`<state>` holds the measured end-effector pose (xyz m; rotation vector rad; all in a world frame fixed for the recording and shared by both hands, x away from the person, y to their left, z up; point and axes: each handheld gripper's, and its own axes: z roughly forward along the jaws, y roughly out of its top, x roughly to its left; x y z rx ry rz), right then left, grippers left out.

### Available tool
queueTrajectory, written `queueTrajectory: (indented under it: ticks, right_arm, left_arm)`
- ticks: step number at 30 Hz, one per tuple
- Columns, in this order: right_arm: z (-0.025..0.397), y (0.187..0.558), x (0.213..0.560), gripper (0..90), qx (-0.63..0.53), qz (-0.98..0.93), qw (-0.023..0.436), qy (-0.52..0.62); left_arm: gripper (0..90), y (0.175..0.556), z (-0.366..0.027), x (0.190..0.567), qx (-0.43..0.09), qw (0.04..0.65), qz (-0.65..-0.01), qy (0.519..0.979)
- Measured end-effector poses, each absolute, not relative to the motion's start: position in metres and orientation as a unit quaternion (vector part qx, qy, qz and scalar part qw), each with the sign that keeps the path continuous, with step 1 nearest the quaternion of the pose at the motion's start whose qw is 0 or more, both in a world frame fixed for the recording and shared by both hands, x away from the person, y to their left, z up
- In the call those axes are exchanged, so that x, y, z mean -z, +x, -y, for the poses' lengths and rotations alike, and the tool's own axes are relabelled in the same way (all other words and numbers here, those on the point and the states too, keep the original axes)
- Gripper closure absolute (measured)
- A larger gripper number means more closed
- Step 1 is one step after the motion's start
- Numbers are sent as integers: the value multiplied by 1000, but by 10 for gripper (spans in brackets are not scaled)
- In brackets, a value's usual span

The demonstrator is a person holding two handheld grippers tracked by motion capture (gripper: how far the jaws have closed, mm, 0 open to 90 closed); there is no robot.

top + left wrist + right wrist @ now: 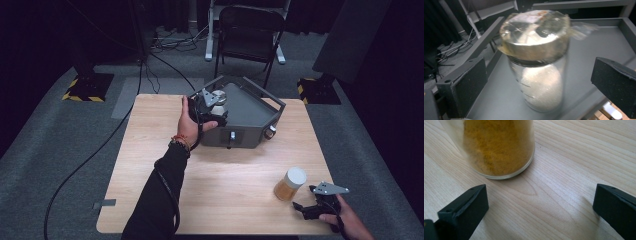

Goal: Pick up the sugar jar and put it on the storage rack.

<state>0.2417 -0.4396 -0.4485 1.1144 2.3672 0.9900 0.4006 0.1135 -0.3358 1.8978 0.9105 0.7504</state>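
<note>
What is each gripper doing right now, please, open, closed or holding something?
Left gripper: open, jaws either side of the jar of white powder in the grey tray, not clamped.
Right gripper: open, holding nothing, near the jar of yellow powder.

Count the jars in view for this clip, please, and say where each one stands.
2. A jar of white grains stands in the grey tray, between the open left gripper's jaws. A jar of yellow powder stands on the table, ahead of the open right gripper.
</note>
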Motion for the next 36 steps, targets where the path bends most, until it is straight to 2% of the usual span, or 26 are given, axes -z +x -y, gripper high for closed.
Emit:
queueTrajectory:
  ticks: [19, 36]
  right_arm:
    - [440, 241, 448, 0, -348, -833, 171, 393]
    - [440, 241, 448, 0, -348, -833, 171, 394]
  left_arm:
    - [0, 367, -114, 359, -310, 448, -315, 777]
    - [1, 343, -118, 392, -308, 419, -277, 808]
